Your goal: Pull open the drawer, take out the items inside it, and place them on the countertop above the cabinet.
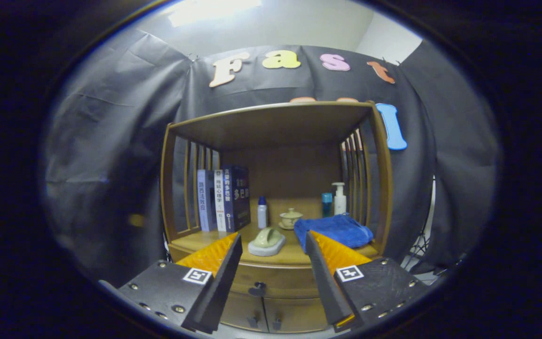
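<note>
tongs (273,254) | fingers spread wide apart | nothing held between them | pointing level, forward

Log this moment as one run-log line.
tongs: open, empty, ahead of cabinet | wooden drawer with dark handle: closed, untouched | countertop: folded blue cloth, pale green dish | stage: approach

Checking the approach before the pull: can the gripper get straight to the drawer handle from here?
Probably yes. The gripper has its fingers open, and the drawer handle sits between and beyond them, on the closed drawer under the countertop. Nothing appears to block the path.
</note>
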`<state>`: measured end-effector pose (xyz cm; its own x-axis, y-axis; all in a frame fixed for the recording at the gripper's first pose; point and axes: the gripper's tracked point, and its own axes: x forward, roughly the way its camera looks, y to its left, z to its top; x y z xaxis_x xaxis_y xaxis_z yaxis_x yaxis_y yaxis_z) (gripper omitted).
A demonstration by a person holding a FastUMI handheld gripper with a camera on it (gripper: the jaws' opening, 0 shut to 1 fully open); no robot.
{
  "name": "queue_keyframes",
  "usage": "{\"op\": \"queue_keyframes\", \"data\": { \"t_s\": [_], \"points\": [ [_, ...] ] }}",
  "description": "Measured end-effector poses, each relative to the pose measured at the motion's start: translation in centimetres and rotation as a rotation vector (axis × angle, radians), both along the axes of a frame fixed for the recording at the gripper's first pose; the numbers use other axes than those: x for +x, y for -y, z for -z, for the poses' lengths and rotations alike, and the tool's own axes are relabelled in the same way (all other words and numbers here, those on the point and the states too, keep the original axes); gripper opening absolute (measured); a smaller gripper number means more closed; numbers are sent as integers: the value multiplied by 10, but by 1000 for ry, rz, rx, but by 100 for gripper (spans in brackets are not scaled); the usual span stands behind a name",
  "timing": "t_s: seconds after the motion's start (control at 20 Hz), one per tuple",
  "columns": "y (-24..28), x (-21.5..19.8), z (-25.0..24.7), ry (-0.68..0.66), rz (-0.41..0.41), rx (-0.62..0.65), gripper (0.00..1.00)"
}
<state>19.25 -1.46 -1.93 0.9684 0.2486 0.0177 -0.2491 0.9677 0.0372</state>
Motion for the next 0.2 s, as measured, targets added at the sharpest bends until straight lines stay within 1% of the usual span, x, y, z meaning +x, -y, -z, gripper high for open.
{"op": "queue_keyframes", "data": {
  "t_s": [0.2],
  "points": [
    [54, -3, 19, -61, -3, -1, 81]
  ]
}}
